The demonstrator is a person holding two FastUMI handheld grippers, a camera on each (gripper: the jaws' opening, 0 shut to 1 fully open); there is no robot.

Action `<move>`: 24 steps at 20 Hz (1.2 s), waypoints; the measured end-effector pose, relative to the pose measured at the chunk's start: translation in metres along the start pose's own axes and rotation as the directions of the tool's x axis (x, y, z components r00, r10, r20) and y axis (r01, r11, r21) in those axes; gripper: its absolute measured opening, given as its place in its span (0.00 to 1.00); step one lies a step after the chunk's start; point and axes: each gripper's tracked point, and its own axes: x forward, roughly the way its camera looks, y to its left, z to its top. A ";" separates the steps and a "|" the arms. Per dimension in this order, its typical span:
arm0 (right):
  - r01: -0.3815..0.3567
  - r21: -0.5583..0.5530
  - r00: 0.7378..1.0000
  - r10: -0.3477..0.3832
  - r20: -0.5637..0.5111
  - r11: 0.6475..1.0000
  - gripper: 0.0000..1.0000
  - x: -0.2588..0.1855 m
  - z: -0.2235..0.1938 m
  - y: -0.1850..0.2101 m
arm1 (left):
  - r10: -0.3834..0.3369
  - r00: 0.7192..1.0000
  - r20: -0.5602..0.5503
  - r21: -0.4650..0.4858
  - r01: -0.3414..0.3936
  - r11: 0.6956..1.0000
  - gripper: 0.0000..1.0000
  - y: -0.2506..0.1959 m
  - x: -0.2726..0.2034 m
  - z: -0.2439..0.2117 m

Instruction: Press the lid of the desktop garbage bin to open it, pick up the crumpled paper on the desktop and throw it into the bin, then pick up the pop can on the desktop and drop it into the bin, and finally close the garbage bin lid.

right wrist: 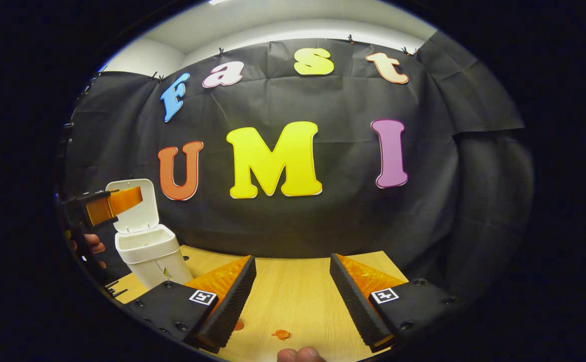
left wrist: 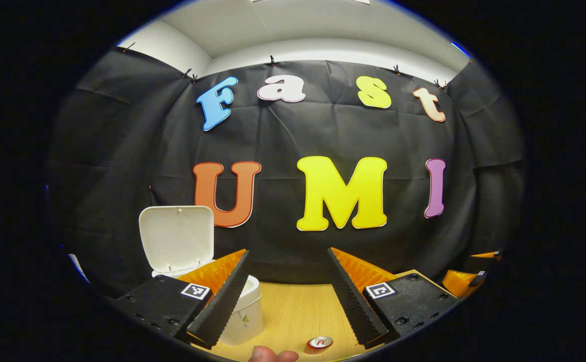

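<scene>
The white desktop bin (left wrist: 246, 315) stands at the left of the wooden table (left wrist: 293, 306), its lid (left wrist: 176, 239) flipped up. The pop can (left wrist: 320, 343) stands upright near the table's front edge, and I see its top below the gap of my left gripper (left wrist: 288, 251). That gripper is open and holds nothing. In the right gripper view the bin (right wrist: 154, 259) is at the far left with its lid (right wrist: 139, 213) raised, and the left gripper (right wrist: 116, 201) hovers beside the lid. My right gripper (right wrist: 293, 257) is open and empty above the table (right wrist: 293, 291).
Two small orange scraps (right wrist: 281, 334) lie on the table near the right gripper's fingers. A hand (right wrist: 89, 246) holds the left gripper next to the bin. The right gripper (left wrist: 469, 275) shows at the far right edge of the left gripper view. The booth's black wall runs behind the table.
</scene>
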 end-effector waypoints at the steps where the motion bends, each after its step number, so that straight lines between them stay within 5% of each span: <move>1: -0.010 -0.005 1.000 0.010 -0.023 1.000 0.95 0.003 -0.011 0.001 | -0.004 1.000 -0.006 0.009 0.004 1.000 0.96 -0.001 -0.002 -0.001; 10: -0.116 -0.067 0.955 0.093 -0.282 0.991 0.95 0.029 -0.135 0.023 | -0.020 0.998 -0.057 0.032 0.022 0.999 0.96 0.001 -0.018 -0.015; 24: -0.105 -0.080 0.828 0.042 -0.559 0.991 0.95 0.067 -0.301 0.016 | -0.004 0.991 -0.131 0.055 0.011 0.998 0.96 0.021 -0.035 -0.028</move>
